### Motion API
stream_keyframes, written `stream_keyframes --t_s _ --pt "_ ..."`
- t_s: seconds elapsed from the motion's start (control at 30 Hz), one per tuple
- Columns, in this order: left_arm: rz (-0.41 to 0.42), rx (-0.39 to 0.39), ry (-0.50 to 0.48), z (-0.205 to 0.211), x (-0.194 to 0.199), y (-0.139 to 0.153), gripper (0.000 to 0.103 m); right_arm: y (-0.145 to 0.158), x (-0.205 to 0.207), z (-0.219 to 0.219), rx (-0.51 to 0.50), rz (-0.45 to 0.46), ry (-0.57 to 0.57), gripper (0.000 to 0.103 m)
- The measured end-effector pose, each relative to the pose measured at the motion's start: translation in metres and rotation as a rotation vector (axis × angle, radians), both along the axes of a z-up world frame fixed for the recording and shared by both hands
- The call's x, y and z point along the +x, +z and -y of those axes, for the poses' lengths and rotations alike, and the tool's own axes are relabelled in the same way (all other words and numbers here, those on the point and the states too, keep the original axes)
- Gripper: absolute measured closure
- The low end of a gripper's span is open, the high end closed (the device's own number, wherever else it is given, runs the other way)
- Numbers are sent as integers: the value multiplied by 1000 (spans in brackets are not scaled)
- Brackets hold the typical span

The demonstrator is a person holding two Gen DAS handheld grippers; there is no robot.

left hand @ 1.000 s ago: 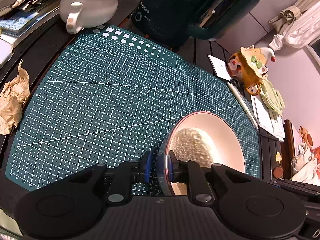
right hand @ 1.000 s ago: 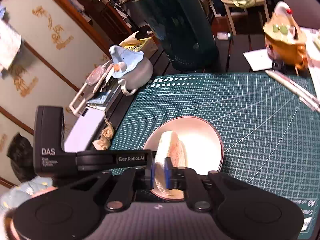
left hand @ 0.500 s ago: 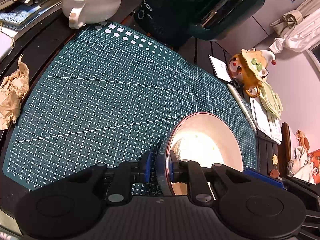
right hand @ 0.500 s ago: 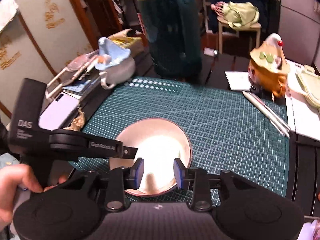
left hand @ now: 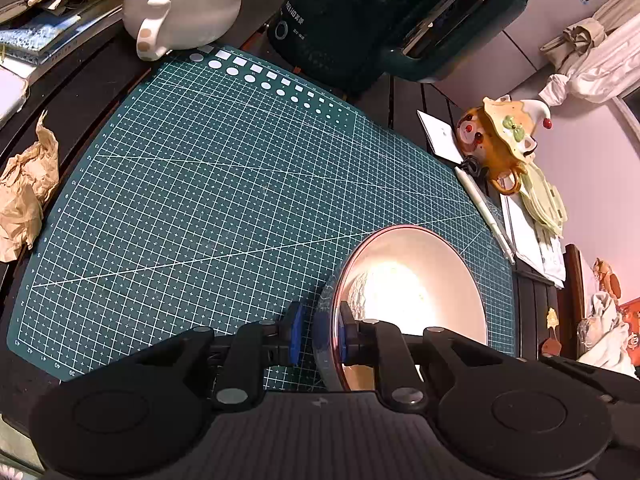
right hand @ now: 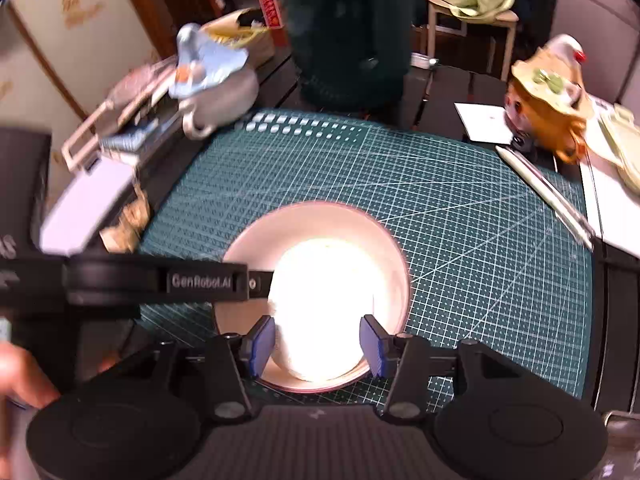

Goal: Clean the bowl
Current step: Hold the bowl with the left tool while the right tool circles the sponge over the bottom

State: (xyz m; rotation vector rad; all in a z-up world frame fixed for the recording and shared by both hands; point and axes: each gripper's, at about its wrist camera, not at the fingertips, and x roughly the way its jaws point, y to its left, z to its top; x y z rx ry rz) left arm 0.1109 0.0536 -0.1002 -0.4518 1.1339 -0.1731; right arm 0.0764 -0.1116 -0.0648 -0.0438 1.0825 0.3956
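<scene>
A pale bowl with a reddish rim [left hand: 432,280] rests on the green cutting mat [left hand: 200,200], tilted toward the left wrist camera. My left gripper [left hand: 320,332] is shut on the bowl's near rim, one finger inside and one outside. In the right wrist view its black arm [right hand: 160,280] reaches the left rim of the bowl [right hand: 384,248]. My right gripper [right hand: 318,344] hangs open just above the bowl's near side. Glare washes out the bowl's inside. A white, pad-like shape [right hand: 320,312] shows there between the right fingers, and I cannot tell what it is.
At the back stand a blue-lidded grey teapot [left hand: 180,12] and a dark green appliance [left hand: 380,20]. An orange ceramic pot [left hand: 500,140], pens [left hand: 484,212] and papers lie right of the mat. Crumpled brown paper [left hand: 24,196] sits at its left. A person's hand [right hand: 16,380] holds the left gripper.
My right gripper was shut on a white sponge over the bowl one second ago; it has since opened wide and holds nothing. The left gripper kept its grip on the rim.
</scene>
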Motion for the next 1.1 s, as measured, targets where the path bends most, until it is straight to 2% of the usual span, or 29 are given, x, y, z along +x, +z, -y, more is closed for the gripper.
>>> stream_keyframes --t_s 0.1,0.13,0.2,0.23,0.27,0.37,0.47,0.57,0.67,0.8,1.03,1.1 --pt "-3 1 4 -1 0 0 85 -6 -2 -9 -45 21 21 45" --pt "-2 0 5 -1 0 0 85 -7 -2 -13 -59 29 28 46" --pt "-1 1 7 -1 0 0 85 -5 -4 -16 -63 41 51 52" --pt "-2 -2 8 -2 0 0 85 -3 -4 -14 -43 33 51 63" --pt "-4 -6 10 -2 0 0 85 -1 -4 -13 -19 23 47 68" --pt "-5 -12 12 -3 0 1 85 7 -3 -4 35 12 38 77" --pt "-6 -18 16 -4 1 1 85 9 1 9 114 -18 -2 82" --pt "-6 -24 20 -5 0 2 85 15 0 13 133 -8 -16 90" --pt "-7 -26 21 -6 0 2 85 25 -2 18 136 17 -26 91" --pt "-8 -28 15 -5 0 2 85 29 1 37 177 3 -81 91" --pt "10 -10 -16 4 0 3 85 19 11 60 256 -61 -142 89" --pt "3 -24 -9 2 1 2 85 16 12 56 303 -79 -113 88"
